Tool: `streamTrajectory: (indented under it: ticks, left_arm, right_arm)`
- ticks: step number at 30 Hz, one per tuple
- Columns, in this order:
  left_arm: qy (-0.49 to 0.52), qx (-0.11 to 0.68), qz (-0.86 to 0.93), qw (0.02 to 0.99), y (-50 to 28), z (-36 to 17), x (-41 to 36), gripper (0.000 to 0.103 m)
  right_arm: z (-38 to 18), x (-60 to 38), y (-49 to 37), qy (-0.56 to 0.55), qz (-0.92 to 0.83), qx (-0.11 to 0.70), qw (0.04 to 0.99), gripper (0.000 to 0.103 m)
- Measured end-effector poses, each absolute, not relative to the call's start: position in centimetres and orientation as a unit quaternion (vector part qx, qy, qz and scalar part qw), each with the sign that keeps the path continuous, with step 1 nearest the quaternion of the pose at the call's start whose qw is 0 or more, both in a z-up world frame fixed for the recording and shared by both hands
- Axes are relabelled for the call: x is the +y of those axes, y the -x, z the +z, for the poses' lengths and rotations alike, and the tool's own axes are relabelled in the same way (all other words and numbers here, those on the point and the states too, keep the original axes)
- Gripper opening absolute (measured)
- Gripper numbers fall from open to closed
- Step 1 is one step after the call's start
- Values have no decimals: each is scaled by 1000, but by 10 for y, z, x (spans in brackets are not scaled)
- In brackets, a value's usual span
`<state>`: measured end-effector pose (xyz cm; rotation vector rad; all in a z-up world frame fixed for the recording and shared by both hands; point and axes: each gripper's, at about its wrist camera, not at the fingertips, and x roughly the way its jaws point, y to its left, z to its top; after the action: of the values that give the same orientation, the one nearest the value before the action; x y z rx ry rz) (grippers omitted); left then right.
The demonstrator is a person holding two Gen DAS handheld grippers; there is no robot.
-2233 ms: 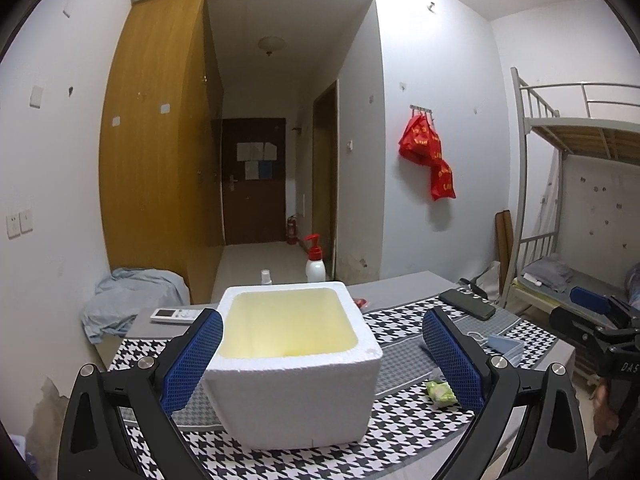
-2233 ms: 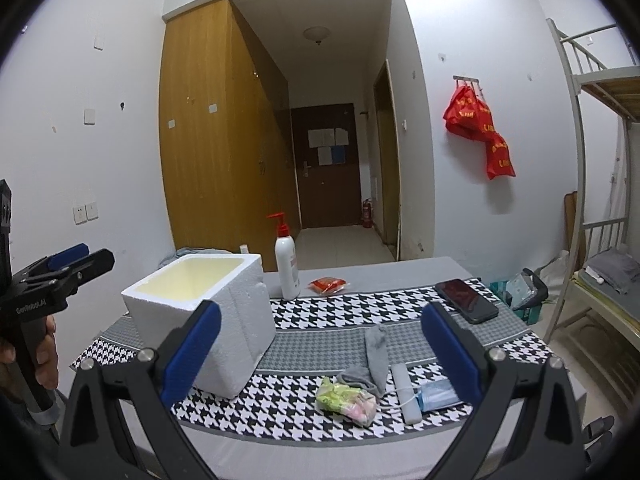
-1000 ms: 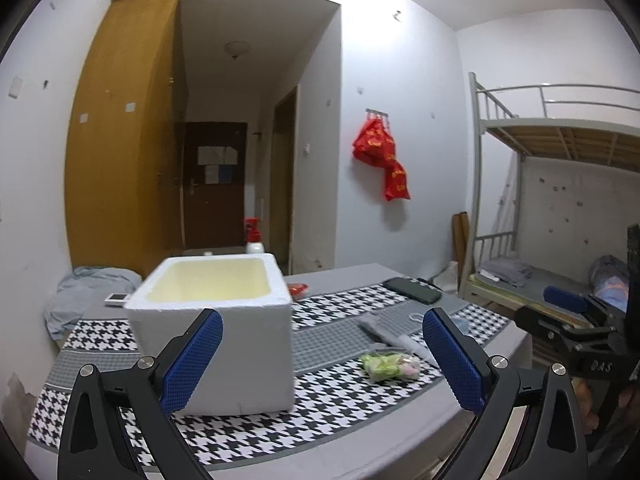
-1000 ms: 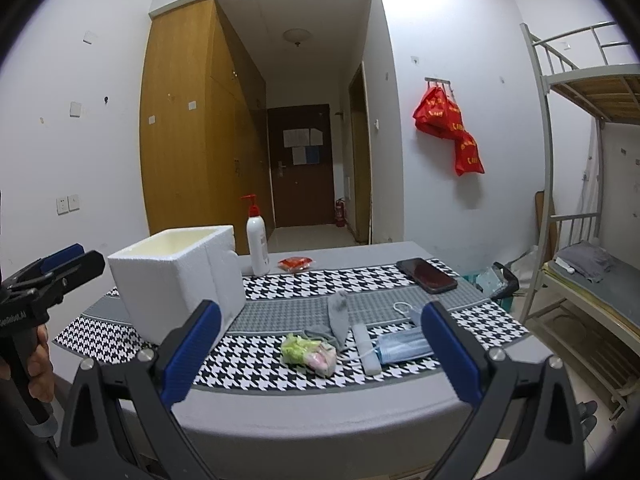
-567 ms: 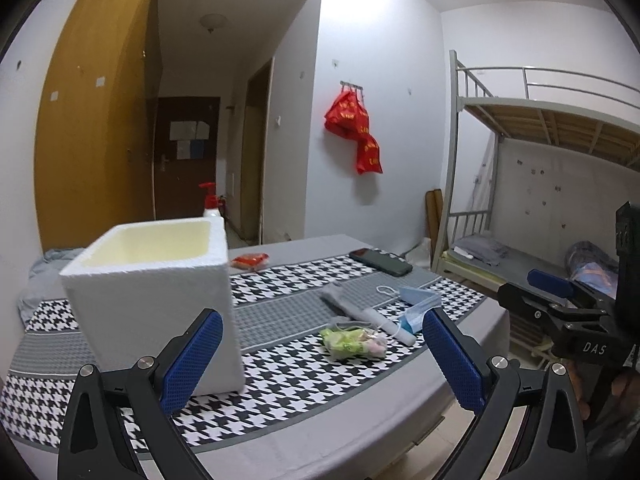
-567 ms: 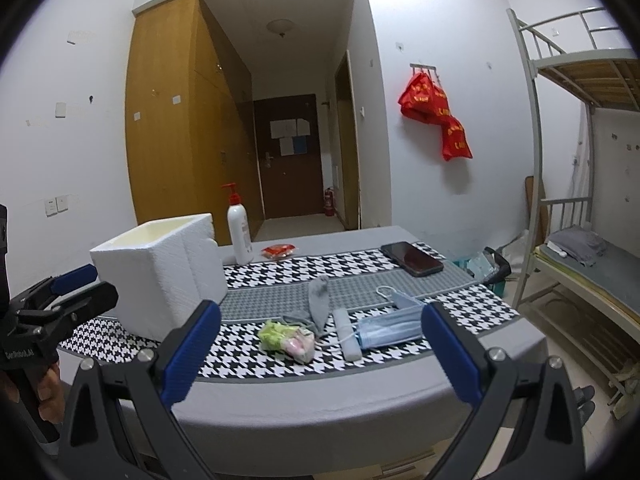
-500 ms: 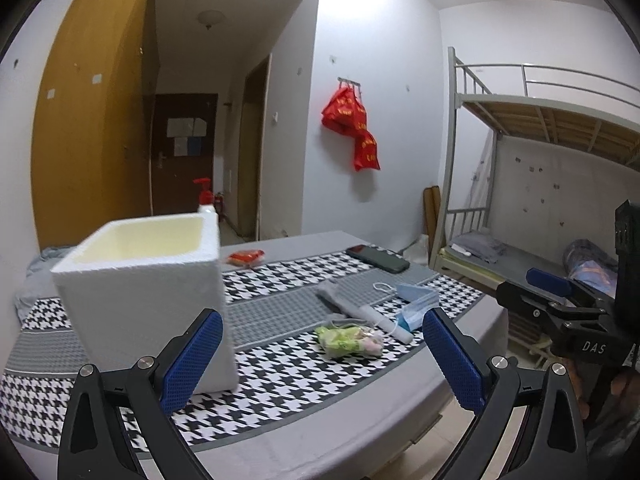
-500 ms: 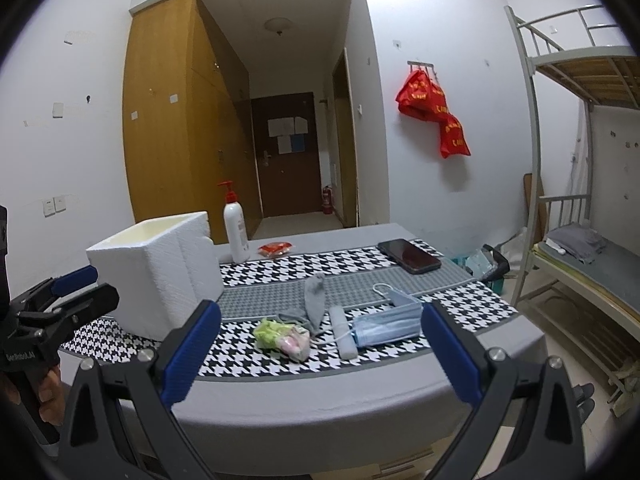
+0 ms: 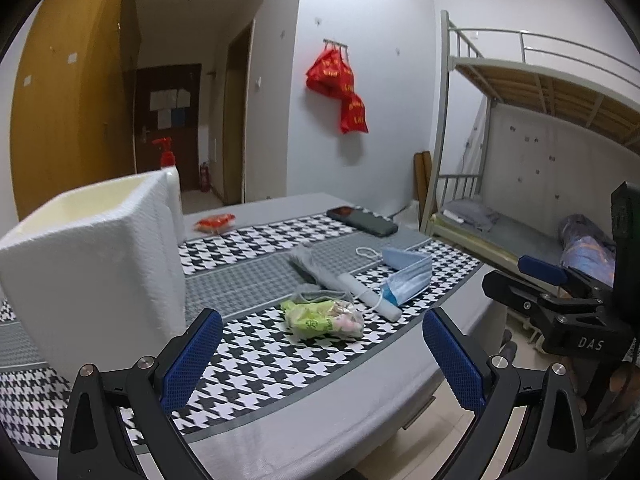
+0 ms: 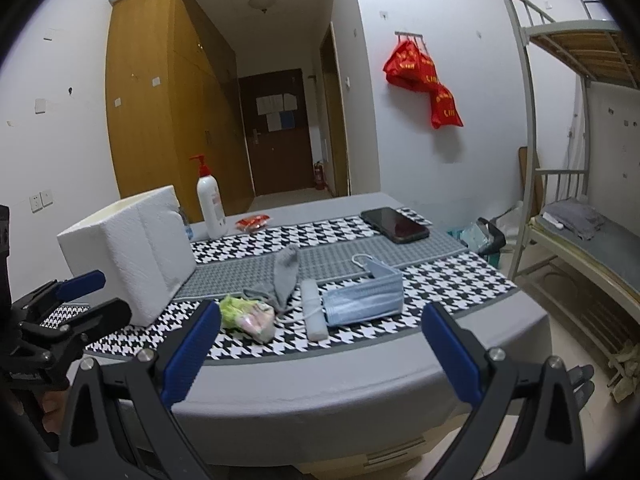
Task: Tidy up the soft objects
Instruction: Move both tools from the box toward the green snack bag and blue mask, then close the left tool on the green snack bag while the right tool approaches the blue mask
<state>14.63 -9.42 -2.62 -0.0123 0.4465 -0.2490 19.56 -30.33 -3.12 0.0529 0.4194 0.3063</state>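
Lighting: dim, even indoor light with a cool grey-blue cast in both views. Ceiling lamp [image 10: 263,2] in the corridor appears unlit; no source of light is visible.
Shadows: soft, faint; a pale one on the wall below the red bags [image 10: 424,80], a weak one under the box [image 9: 92,256].
Glare: slight sheen on the phone [image 10: 394,224] screen.
Blur: box at left of the left wrist view smeared and soft; grain throughout.
Distortion: strong fisheye; bunk bed [image 9: 520,92] rails and table [image 10: 360,376] edge bow; black vignette fills all corners.
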Motion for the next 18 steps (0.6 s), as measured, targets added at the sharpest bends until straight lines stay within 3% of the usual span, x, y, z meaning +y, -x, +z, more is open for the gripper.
streamTrajectory:
  ticks: [18]
  left_arm:
    - [-3, 300, -128, 945, -204, -56, -114, 101]
  right_arm:
    - [-58, -317, -242, -39, 146, 257, 955, 102]
